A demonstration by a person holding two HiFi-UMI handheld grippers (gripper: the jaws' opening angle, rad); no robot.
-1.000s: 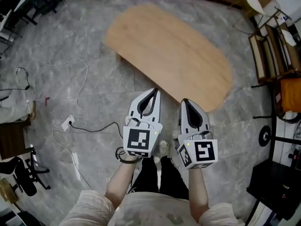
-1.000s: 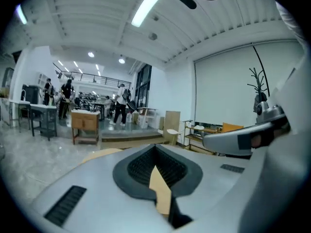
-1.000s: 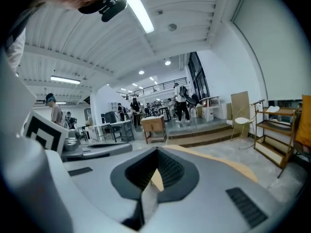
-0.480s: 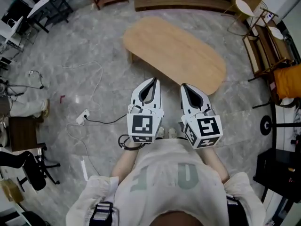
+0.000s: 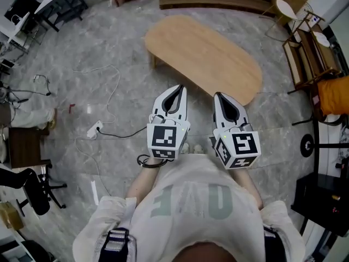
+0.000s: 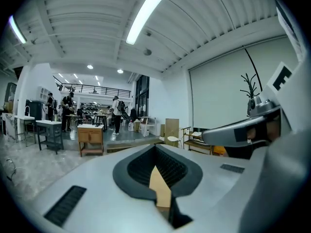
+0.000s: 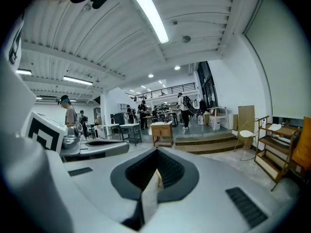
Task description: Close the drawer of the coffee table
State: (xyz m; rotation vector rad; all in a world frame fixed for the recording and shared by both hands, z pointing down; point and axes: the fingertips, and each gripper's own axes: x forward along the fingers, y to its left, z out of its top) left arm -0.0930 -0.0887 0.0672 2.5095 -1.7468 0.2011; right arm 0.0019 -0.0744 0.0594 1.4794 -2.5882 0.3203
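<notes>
**Nothing gripped right now**

Left gripper [image 5: 175, 89] and right gripper [image 5: 222, 96] sit side by side in front of the person's chest, fingers closed on nothing. The oval wooden coffee table [image 5: 204, 56] stands on the marble floor [image 5: 109, 48] just past their tips. Can't make out its drawer from above.

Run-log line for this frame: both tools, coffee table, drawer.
left tool: shut, empty | right tool: shut, empty | contact with table: none | coffee table: ahead on floor | drawer: not visible
</notes>
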